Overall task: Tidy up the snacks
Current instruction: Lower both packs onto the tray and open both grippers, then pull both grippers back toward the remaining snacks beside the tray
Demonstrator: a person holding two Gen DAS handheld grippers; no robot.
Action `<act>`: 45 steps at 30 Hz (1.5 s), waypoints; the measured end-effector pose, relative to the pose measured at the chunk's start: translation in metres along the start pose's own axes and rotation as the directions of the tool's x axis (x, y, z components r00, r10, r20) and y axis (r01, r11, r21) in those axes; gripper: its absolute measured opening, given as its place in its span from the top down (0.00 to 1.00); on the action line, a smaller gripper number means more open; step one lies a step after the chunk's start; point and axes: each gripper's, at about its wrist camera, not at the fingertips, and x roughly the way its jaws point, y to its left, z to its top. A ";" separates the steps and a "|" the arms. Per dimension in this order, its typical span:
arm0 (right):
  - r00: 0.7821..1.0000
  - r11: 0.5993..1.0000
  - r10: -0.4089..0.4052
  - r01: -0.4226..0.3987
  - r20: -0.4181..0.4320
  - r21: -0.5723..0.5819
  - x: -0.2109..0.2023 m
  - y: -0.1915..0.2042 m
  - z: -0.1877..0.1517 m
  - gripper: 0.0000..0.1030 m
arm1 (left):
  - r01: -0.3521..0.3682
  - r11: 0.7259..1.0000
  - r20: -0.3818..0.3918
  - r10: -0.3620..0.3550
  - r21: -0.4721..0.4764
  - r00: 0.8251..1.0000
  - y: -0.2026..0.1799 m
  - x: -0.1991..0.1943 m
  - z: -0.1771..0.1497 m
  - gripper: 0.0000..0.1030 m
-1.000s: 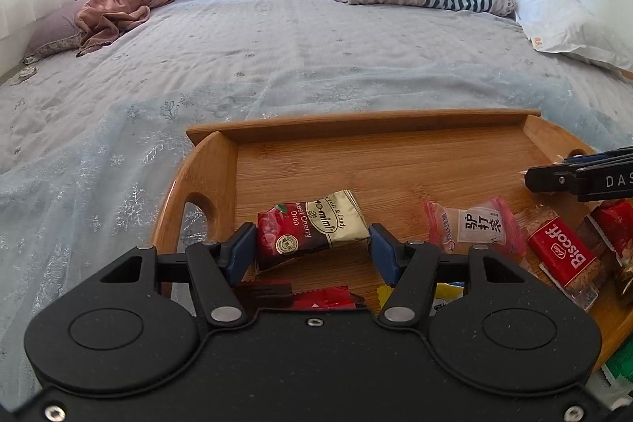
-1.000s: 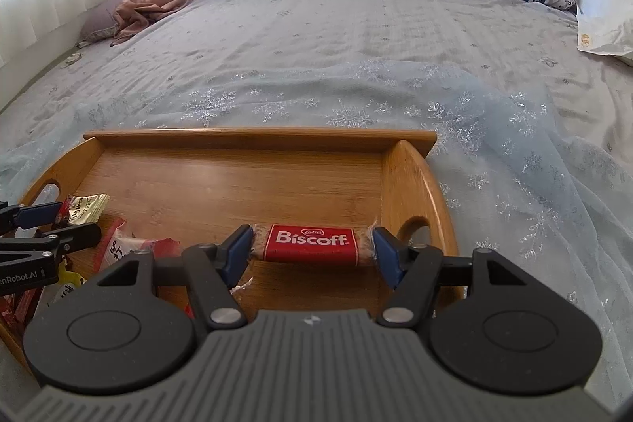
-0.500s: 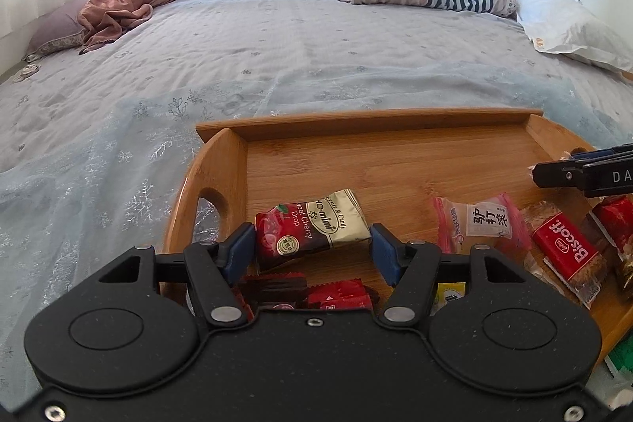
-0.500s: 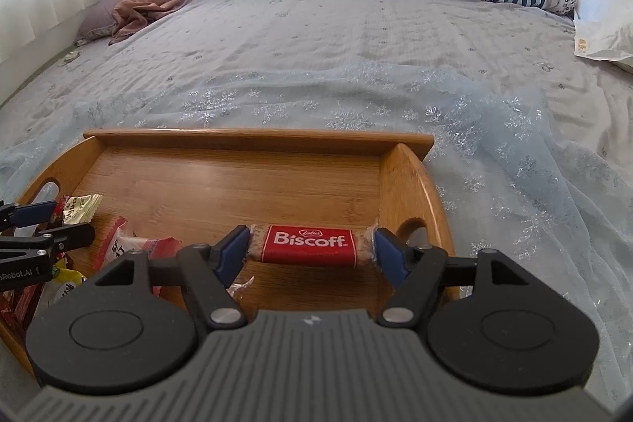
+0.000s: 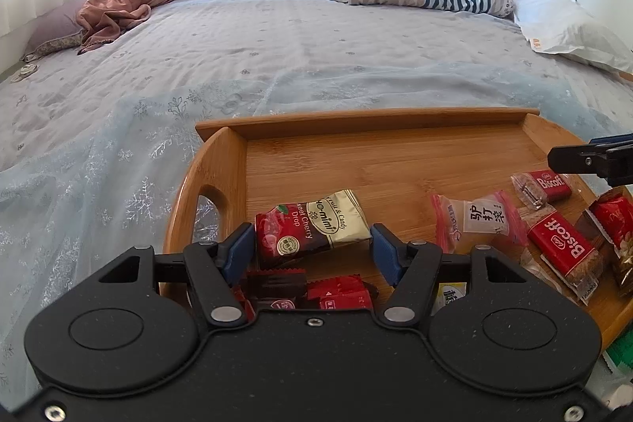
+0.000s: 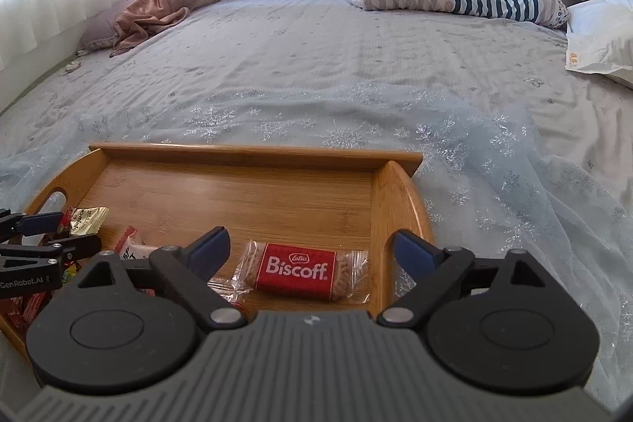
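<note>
a: the right gripper (image 6: 308, 248) is opening, jaws wide with pads clear of the red-and-clear biscoff biscuit packet (image 6: 300, 270) lying flat on the wooden bamboo tray (image 6: 253, 153), near its right handle wall.

b: risk there?

a: a pad could snag the crinkly wrapper end and drag it as the gripper backs off.

b: and the left gripper (image 5: 312, 244)?

a: closed on the red-and-gold cherry candy packet (image 5: 312, 224), above the tray's left end. a slack pinch might drop it onto the red wrappers (image 5: 336, 293) below. the tray also holds a pink-edged white packet (image 5: 478, 220) and more biscoff.
</note>
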 end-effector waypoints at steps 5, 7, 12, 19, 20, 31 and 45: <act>0.999 1.000 0.009 -0.008 0.034 -0.018 -0.016 0.003 -0.001 0.00 | -0.009 1.000 -0.009 0.009 0.010 1.000 -0.003 -0.001 0.001 0.38; 0.999 1.000 0.018 -0.017 0.036 -0.020 -0.021 0.004 -0.002 0.00 | -0.023 1.000 -0.008 0.023 0.018 1.000 -0.006 -0.003 0.001 0.35; 0.999 1.000 0.018 -0.018 0.048 -0.012 -0.029 0.002 -0.006 0.00 | -0.030 0.999 0.000 0.030 0.022 1.000 -0.008 -0.010 0.000 0.34; 0.999 1.000 0.021 -0.022 0.045 0.022 -0.035 -0.004 -0.012 0.00 | -0.041 0.999 0.008 0.041 0.011 0.999 -0.009 -0.023 -0.002 0.34; 0.999 0.999 0.025 -0.026 0.044 0.026 -0.036 -0.004 -0.014 0.00 | -0.041 0.999 0.013 0.041 0.008 0.999 -0.010 -0.026 -0.001 0.34; 0.998 0.997 0.056 -0.057 0.026 0.056 -0.058 -0.007 -0.031 0.00 | -0.020 0.999 0.075 0.023 -0.038 0.997 -0.016 -0.072 0.000 0.25; 1.000 0.994 -0.007 0.004 0.022 0.109 -0.096 -0.030 -0.058 0.00 | 0.125 0.992 0.094 -0.127 0.028 0.987 -0.070 -0.125 -0.031 0.12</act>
